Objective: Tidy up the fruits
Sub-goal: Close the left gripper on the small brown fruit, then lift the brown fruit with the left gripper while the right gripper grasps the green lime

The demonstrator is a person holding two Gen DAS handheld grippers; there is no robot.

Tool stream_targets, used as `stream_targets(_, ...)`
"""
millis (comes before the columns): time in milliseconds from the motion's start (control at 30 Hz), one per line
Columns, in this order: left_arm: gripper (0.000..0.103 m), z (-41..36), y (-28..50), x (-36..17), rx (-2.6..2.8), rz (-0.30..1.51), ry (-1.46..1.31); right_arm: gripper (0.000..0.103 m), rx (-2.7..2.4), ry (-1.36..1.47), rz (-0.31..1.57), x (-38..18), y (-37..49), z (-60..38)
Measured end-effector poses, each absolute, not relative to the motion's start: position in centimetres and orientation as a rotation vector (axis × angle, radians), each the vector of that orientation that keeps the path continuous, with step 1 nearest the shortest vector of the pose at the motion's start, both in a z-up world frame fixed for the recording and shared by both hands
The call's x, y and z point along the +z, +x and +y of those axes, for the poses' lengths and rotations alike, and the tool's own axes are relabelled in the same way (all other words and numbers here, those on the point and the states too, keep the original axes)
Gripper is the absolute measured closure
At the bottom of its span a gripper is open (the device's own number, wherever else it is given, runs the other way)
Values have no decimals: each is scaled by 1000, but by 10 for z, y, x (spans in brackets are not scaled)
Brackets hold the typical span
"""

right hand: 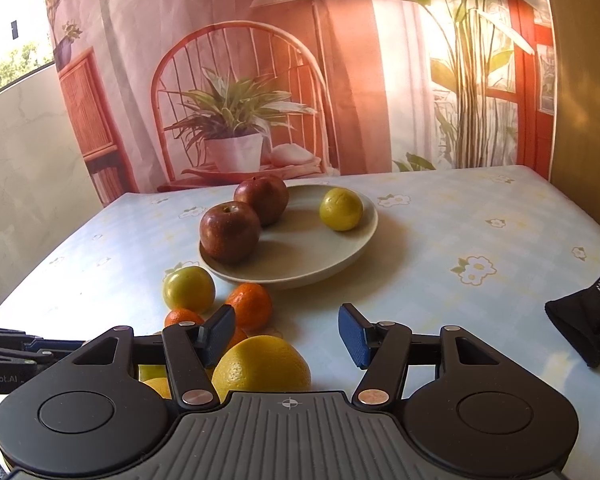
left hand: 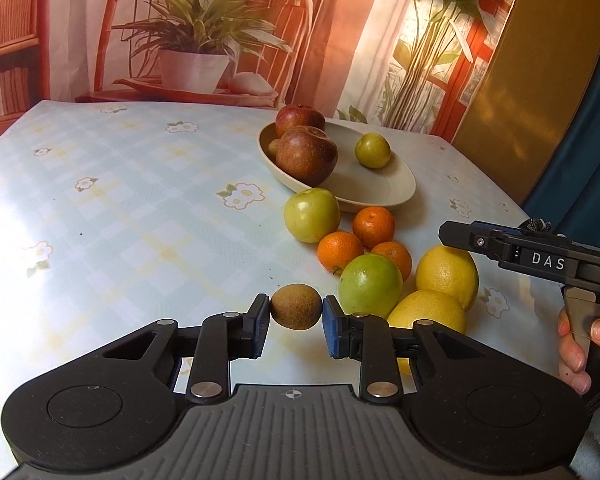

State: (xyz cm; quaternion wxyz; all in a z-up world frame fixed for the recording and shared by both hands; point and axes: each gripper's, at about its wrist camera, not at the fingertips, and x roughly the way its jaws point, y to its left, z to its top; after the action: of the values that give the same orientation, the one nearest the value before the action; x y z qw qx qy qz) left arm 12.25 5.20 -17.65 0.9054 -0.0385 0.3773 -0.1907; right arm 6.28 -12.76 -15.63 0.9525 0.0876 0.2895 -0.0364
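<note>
The left tool [left hand: 296, 312] is clamped on a kiwi [left hand: 296, 306] just in front of the plate [left hand: 380, 196]; the right tool [right hand: 286, 336] stands apart, empty. Three fruits sit plated; the others wait on the desk [left hand: 140, 200].

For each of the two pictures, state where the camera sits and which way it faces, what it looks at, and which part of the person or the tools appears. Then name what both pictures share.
Left wrist view: on the left gripper, looking forward and down over the table; its pads pinch a kiwi; the right gripper and a hand show at right.
Right wrist view: on the right gripper, facing the plate; jaws open, empty.
Shared: plate, two red apples, oranges, floral tablecloth.
</note>
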Motion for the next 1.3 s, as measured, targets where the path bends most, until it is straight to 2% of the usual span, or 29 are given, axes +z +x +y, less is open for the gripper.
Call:
stream_targets(567,73,94,120,-152,-249,704,-128,49,102,20,722,-149,90,-66)
stream_targets(733,73,99,120,-154,-243,706,-146,53,161,-81,786,-150,100,-46)
stream_targets(1033,73,108,117,-156,-248,697,-174,54,213,-278,898,-159,115,-22)
stream_targets(1300,73,111,115,-158,-249,699,-191,56,222,-393,922,-163,123,-7)
